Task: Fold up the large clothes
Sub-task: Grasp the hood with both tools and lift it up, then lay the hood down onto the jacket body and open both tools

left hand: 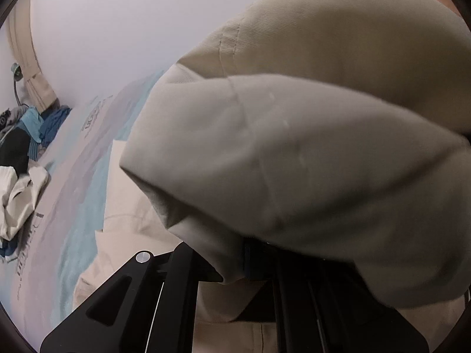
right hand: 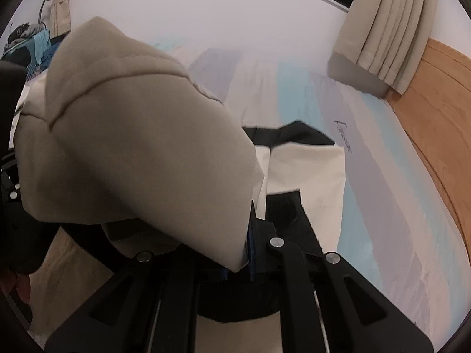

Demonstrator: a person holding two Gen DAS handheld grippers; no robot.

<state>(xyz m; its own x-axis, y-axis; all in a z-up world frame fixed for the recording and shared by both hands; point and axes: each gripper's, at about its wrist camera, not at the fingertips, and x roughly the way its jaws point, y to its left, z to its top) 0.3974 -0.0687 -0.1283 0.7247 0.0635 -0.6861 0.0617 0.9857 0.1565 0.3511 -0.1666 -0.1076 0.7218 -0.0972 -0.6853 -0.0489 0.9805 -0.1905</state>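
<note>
- One beige garment (left hand: 294,153)
- Two grippers: left gripper (left hand: 235,267), right gripper (right hand: 250,253)
- One bed (right hand: 309,88)
- One pile of clothes (left hand: 20,153)
- One lamp (left hand: 16,73)

The beige garment (left hand: 294,147) bulges blurred across the left wrist view, hiding the left tongs' (left hand: 244,261) tips and most of the bed (left hand: 73,176) beyond it. In the right wrist view it covers the right tongs' (right hand: 248,253) left finger; the pile (right hand: 32,47) beyond the garment is too small to tell.

White wall (right hand: 206,8), beige curtain (right hand: 388,29), wood headboard (right hand: 435,111)
</note>
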